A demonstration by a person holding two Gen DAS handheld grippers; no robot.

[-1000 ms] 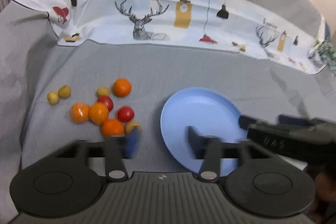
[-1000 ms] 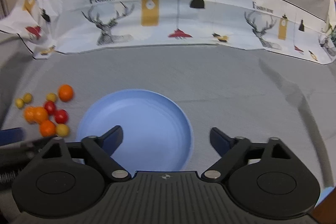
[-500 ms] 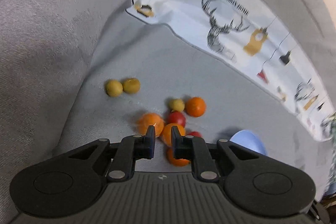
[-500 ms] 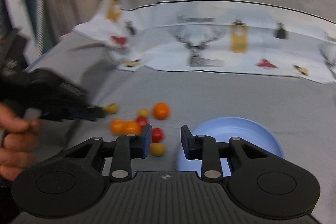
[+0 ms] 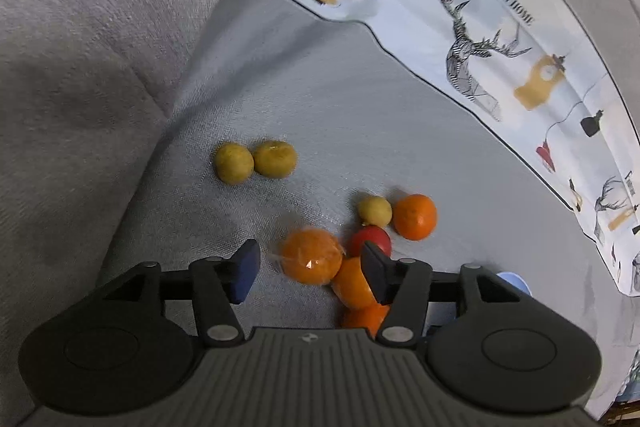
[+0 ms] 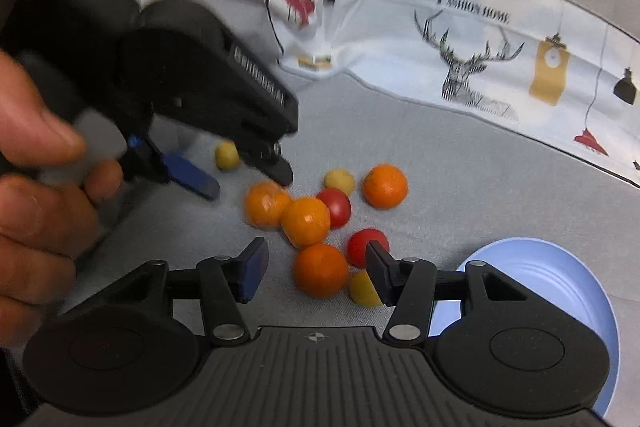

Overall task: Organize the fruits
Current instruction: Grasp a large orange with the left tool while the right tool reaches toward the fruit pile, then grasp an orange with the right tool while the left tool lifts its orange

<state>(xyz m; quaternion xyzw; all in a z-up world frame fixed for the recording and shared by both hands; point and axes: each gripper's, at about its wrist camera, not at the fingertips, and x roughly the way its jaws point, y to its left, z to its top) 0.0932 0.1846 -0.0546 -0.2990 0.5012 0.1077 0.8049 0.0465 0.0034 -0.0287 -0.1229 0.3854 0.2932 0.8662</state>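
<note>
Several small fruits lie in a cluster on the grey cloth: oranges, red tomatoes and small yellow fruits. In the left wrist view my left gripper (image 5: 310, 273) is open, with an orange (image 5: 311, 255) between its fingers. Two yellow fruits (image 5: 255, 161) lie apart, farther back. In the right wrist view my right gripper (image 6: 314, 273) is open around another orange (image 6: 320, 269), with a red tomato (image 6: 365, 245) and a yellow fruit (image 6: 362, 289) by its right finger. The left gripper (image 6: 244, 179) shows there too, open over the leftmost orange (image 6: 265, 203). The blue plate (image 6: 560, 287) is at the right.
A white printed cloth with deer and lamps (image 6: 480, 59) lies along the back of the grey surface. A hand (image 6: 36, 187) holds the left gripper at the left of the right wrist view. A sliver of the plate (image 5: 514, 281) shows behind the left gripper's right finger.
Both grippers have opened from nearly shut and moved closer to the fruit cluster. The left one now frames an orange, and the right one frames another orange.
</note>
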